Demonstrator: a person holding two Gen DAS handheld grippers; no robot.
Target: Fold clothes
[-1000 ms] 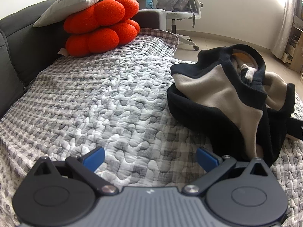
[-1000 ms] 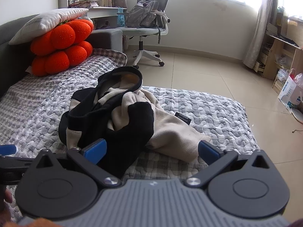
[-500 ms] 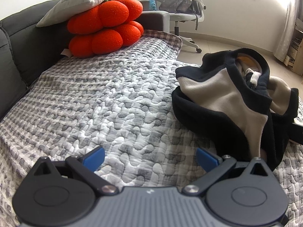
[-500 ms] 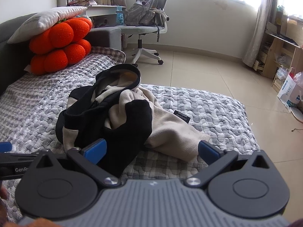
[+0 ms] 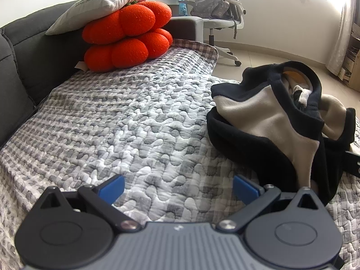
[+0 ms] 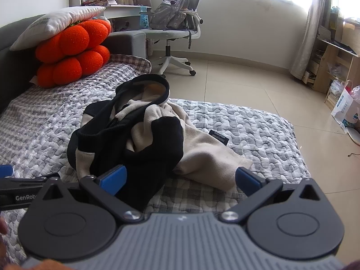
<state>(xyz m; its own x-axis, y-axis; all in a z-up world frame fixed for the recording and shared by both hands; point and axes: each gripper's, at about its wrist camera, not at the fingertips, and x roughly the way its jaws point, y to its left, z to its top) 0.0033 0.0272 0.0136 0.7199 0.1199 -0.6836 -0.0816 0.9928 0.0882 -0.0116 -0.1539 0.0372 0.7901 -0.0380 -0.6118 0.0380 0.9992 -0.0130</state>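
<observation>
Grey quilted blanket over sofa. Crumpled black-and-beige hoodie heaped on it, just ahead of right claw, ahead-right of left claw. Both claws spread wide, holding nothing.

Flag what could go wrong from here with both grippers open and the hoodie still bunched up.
1. The hoodie lies crumpled, black and beige layers overlapping; the right gripper might pinch several layers at once.
2. The left gripper points at bare quilt and could snag it.
3. The beige part reaches toward the quilt's front edge and might slide off.
</observation>
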